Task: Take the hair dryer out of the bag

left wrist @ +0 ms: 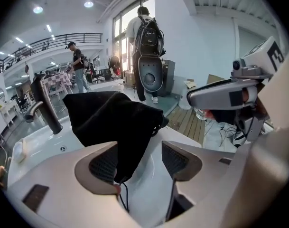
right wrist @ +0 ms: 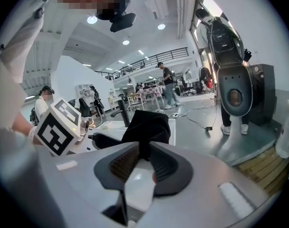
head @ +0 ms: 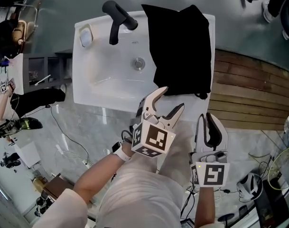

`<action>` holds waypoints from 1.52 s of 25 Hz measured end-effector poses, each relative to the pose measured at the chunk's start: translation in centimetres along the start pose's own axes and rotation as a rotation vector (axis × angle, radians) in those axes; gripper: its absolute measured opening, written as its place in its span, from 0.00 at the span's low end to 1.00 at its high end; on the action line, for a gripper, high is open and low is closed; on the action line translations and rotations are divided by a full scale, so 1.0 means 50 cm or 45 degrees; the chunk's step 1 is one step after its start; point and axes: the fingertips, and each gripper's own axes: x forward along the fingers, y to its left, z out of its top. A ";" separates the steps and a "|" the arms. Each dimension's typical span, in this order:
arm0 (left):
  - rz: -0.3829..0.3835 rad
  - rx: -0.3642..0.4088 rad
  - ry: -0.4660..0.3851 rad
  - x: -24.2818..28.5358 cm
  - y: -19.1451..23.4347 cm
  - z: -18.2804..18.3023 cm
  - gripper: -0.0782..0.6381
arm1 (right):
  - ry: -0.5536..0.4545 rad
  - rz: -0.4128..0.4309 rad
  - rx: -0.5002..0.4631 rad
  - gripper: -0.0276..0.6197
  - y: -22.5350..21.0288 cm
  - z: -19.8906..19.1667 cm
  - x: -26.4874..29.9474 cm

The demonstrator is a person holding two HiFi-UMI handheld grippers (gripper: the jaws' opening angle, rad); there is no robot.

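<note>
Sink: white basin with a black faucet at its 12 o'clock and a drain in the bowl. It carries the bag on its 3 o'clock side.

Bag: black soft cloth, slumped and creased. It runs from the basin's far rim down to its near rim, and one corner hangs toward 6 o'clock.

Left gripper: its jaws stand wide apart at the bag's 6 o'clock edge. In the left gripper view the bag's hanging corner shows between the pads, but neither pad presses on it.

Right gripper: it sits at 5 o'clock of the bag and well short of it. The jaws are drawn nearly together with nothing between them.

Hair dryer: not visible in any view, and judged to be inside the bag.

Drawstring: a thin dark cord trails from the bag's near corner.

Handling: the cloth will likely fold and slide on the smooth basin, so one gripper should pin it. The dryer is probably rigid, fairly weighty, and slick plastic.

Where to grip: best at the dryer's handle, once the bag's mouth is found. Which end that is cannot be told.
</note>
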 end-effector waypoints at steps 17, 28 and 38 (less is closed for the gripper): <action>0.153 0.060 0.000 0.064 0.046 0.002 0.21 | 0.047 0.017 -0.006 0.31 -0.014 -0.033 0.030; -0.017 -0.150 -0.140 0.012 0.070 0.114 0.14 | 0.057 0.092 -0.032 0.34 0.007 -0.024 0.049; -0.107 -0.088 -0.140 0.013 0.078 0.161 0.13 | 0.064 0.156 -0.088 0.34 0.029 -0.002 0.083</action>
